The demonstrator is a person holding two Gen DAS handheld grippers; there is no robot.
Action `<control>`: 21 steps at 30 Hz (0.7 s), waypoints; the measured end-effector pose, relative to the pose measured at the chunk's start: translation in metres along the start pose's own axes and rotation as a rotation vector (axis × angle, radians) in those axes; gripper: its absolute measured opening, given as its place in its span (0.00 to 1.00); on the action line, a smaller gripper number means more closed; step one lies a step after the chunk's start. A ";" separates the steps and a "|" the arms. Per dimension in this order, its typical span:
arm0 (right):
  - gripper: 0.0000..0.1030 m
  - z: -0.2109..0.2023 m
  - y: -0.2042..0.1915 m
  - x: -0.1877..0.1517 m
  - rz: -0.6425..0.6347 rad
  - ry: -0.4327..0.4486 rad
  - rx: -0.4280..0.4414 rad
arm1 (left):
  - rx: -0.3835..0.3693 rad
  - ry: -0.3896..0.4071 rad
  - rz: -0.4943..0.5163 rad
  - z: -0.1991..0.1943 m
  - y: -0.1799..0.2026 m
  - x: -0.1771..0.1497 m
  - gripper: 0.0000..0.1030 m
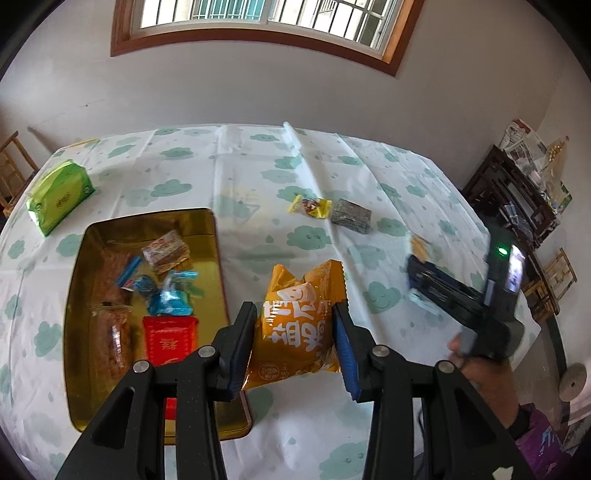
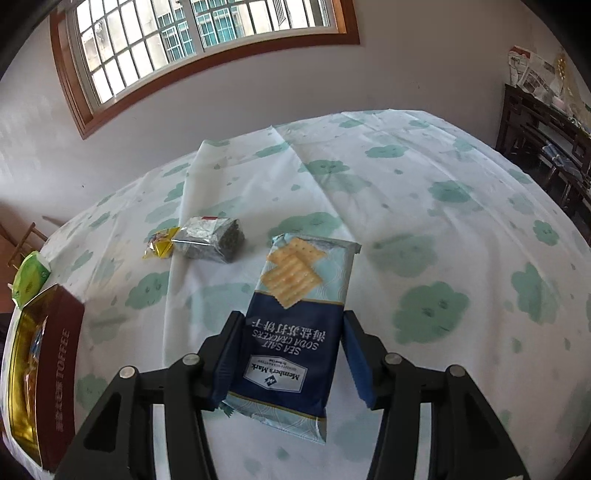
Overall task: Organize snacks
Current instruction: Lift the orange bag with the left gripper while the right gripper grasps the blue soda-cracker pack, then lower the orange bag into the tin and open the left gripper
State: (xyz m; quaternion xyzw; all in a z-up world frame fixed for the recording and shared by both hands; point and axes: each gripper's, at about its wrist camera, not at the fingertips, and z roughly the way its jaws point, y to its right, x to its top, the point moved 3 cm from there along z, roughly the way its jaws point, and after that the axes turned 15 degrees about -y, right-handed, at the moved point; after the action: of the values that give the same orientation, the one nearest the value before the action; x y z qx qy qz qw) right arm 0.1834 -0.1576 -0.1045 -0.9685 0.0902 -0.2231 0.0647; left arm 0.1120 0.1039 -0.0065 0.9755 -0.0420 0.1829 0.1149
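Left gripper (image 1: pixel 295 332) clamps an orange snack bag (image 1: pixel 299 321) between its blue pads, jaws narrowed onto the bag's sides, held above the tablecloth (image 1: pixel 258 166) just right of the open gold tin (image 1: pixel 83 258). Right gripper (image 2: pixel 288 354) straddles a blue cracker packet (image 2: pixel 295 332); left pad presses the packet's edge, right pad looks just shy of it, so a firm grip cannot be confirmed. Packet's far end sticks out past the fingertips.

Inside the tin: a red packet (image 1: pixel 170 338), blue-wrapped sweets (image 1: pixel 171 297), a clear-wrapped bar (image 1: pixel 166 251).

Farther out on the cloth, a yellow candy (image 1: pixel 310 206) lies just beside a silver-grey block (image 1: pixel 351 215). A green pack (image 1: pixel 59 195) sits well apart near the far left edge. Beyond, wall and window (image 1: pixel 258 14).
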 end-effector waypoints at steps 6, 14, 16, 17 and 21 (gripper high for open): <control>0.52 -0.019 0.020 -0.017 -0.018 0.035 -0.022 | 0.046 0.031 -0.045 -0.014 -0.024 -0.012 0.37; 0.52 -0.021 0.037 -0.035 -0.016 0.035 -0.037 | 0.116 0.030 -0.124 -0.022 -0.073 -0.034 0.37; 0.52 -0.018 0.039 -0.038 -0.013 0.030 -0.039 | 0.137 0.025 -0.137 -0.021 -0.083 -0.039 0.37; 0.52 -0.017 0.040 -0.039 -0.012 0.029 -0.040 | 0.142 0.023 -0.141 -0.021 -0.087 -0.042 0.37; 0.52 -0.017 0.042 -0.042 -0.009 0.030 -0.041 | 0.170 0.013 -0.161 -0.017 -0.102 -0.052 0.37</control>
State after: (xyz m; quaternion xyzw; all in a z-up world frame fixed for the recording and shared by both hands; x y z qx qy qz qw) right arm 0.1328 -0.1911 -0.1142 -0.9665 0.0911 -0.2360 0.0425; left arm 0.0708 0.2088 -0.0315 0.9807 0.0529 0.1825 0.0463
